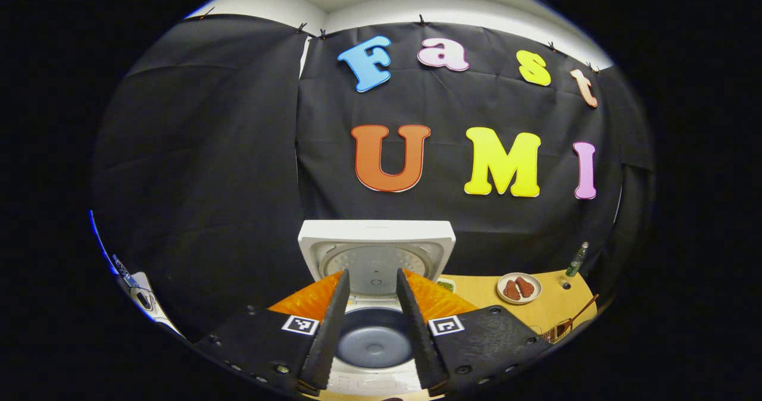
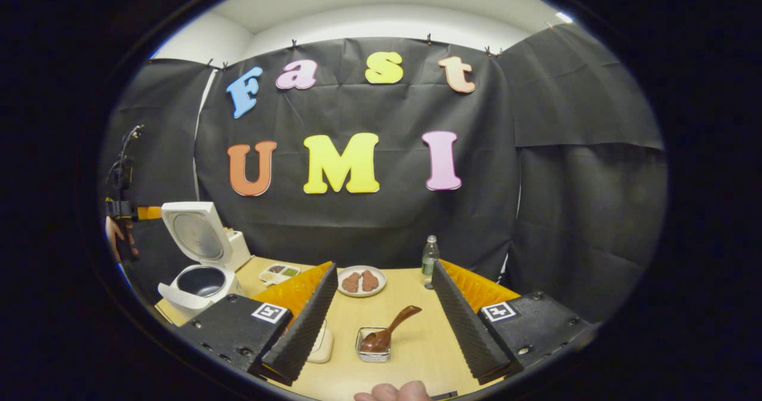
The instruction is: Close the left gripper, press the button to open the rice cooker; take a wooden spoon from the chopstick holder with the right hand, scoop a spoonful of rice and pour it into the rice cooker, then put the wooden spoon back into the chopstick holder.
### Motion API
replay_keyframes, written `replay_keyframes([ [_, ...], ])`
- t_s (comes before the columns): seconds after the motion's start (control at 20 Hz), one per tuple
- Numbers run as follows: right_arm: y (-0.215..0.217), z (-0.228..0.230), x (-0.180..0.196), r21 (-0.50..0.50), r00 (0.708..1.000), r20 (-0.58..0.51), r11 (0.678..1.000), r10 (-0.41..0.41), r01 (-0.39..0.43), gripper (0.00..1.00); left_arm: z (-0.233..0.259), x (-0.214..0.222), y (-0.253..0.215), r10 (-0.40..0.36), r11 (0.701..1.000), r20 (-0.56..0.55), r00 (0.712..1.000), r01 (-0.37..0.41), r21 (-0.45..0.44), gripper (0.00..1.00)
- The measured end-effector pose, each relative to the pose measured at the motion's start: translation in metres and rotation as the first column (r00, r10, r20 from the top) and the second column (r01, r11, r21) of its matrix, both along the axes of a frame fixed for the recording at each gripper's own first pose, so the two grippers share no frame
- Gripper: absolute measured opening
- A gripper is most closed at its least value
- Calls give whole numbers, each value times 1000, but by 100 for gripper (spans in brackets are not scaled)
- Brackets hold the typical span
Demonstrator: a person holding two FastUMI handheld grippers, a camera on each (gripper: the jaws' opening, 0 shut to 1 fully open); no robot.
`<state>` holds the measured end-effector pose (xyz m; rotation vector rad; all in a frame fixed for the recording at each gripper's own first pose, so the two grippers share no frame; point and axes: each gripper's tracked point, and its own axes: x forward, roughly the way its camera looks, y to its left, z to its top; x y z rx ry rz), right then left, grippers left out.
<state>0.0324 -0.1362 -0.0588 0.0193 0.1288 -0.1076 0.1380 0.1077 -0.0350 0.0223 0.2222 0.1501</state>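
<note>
So the rice cooker (image 1: 375, 306) is sitting with its lid (image 1: 376, 252) flipped all the way up, standing upright behind the pot, and you can look straight down into the dark inner pot (image 1: 374, 338) from the left gripper view. The left gripper (image 1: 374, 323) hangs right in front of it with its fingers a bit apart, a narrow-ish gap, nothing between them. Off to the right on the wooden table (image 1: 553, 312) there's a plate (image 1: 519, 288) with two brownish pieces of food and a green bottle (image 1: 576, 259) further back.

From the right gripper view, the right gripper (image 2: 381, 306) is spread wide and holding nothing. Between its fingers, out on the table, the wooden spoon (image 2: 390, 329) sits bowl-down in a small clear holder (image 2: 374, 346), handle leaning up and to the right. Just left of that is a pale flat thing (image 2: 324, 344) partly hidden behind the left finger, can't really tell what it is. The cooker (image 2: 199, 282) shows up at the far left of the table, lid up, with a small divided dish (image 2: 278, 273) beside it. A hand (image 2: 116, 237) is at the far left edge, and a bit of another hand (image 2: 393, 392) pokes in at the bottom
</note>
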Motion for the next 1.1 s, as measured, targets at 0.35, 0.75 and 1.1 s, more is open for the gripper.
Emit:
replay_keyframes([
  [0.35, -5, -26, -2, 38, 998, -53, 999, 17, -15, 100, 9, -42, -34, -13, 999, 61, 998, 16, -45, 95],
  [0.75, -28, -71, 6, 62, 991, -134, 998, 23, -14, 100, 16, -85, -66, -34, 999, 80, 996, 32, 29, 94],
  [1.1, -43, -149, 48, 143, 962, -260, 989, 79, -43, 100, 19, -114, -103, -53, 999, 76, 996, 54, -8, 94],
])
